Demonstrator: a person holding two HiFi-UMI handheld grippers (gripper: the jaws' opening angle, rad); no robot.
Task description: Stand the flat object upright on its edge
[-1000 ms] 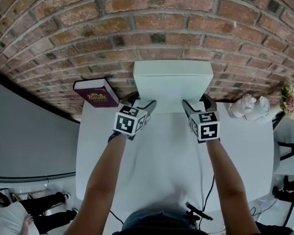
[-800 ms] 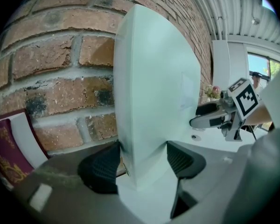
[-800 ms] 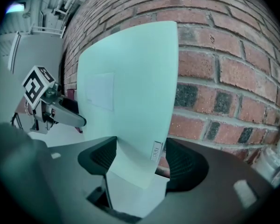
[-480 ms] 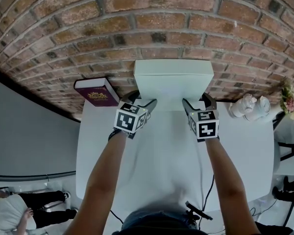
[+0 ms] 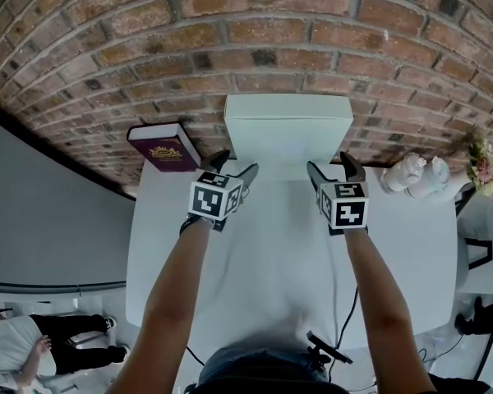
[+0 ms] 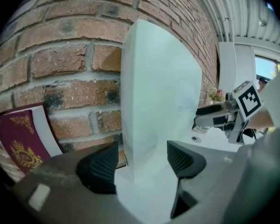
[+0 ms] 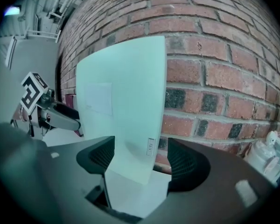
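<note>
The white flat box (image 5: 287, 138) is standing on edge against the brick wall (image 5: 246, 39). The left gripper (image 5: 237, 162) is being held released around its corner. The right gripper (image 5: 329, 162), its jaws just opening, is likewise straddling it unpressed. Release is judged under way; both grippers need withdrawing from the wall without nudging

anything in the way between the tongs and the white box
Nothing visible. The white box stands on edge at the brick wall, and the left tongs and right tongs straddle its lower corners with open jaws. The right tongs have just been opening. The maroon book is off to the left.
</note>
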